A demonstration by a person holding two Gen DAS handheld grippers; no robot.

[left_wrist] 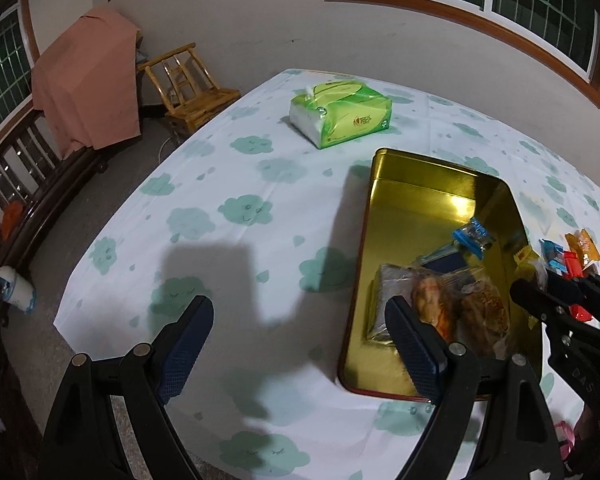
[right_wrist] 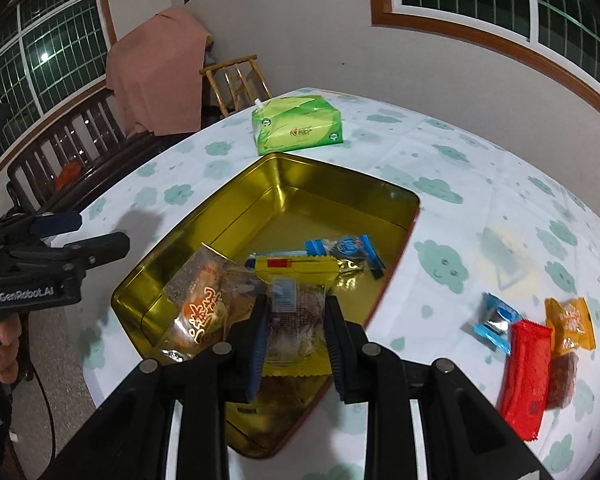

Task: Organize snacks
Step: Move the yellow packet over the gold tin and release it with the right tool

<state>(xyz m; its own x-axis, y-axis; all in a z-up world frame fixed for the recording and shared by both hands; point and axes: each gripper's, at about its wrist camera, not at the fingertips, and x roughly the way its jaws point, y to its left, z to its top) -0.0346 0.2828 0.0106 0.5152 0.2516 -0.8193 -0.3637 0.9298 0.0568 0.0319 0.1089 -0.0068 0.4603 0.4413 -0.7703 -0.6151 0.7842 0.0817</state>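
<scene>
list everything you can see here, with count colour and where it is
tin: 1, gold, open on the table
snack packets in tin: several, clear, yellow, blue
yellow packet: 1, in the right gripper, over the tin
loose snacks: about four, red, orange, blue, dark, on the cloth right of the tin
tissue pack: 1, green, beyond the tin
tablecloth: 1, white, green clouds
chair: 1, wooden, by the wall
left gripper: black, open, empty
right gripper: black, shut on the packet

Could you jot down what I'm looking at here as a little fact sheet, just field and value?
Setting: table with a cloud-print cloth
Container: gold tin, open, several snacks inside
Right gripper: shut on a yellow-edged snack packet over the tin
Left gripper: open, empty
Left on the cloth: red packet, orange packet, blue packet
Also there: green tissue pack
</scene>
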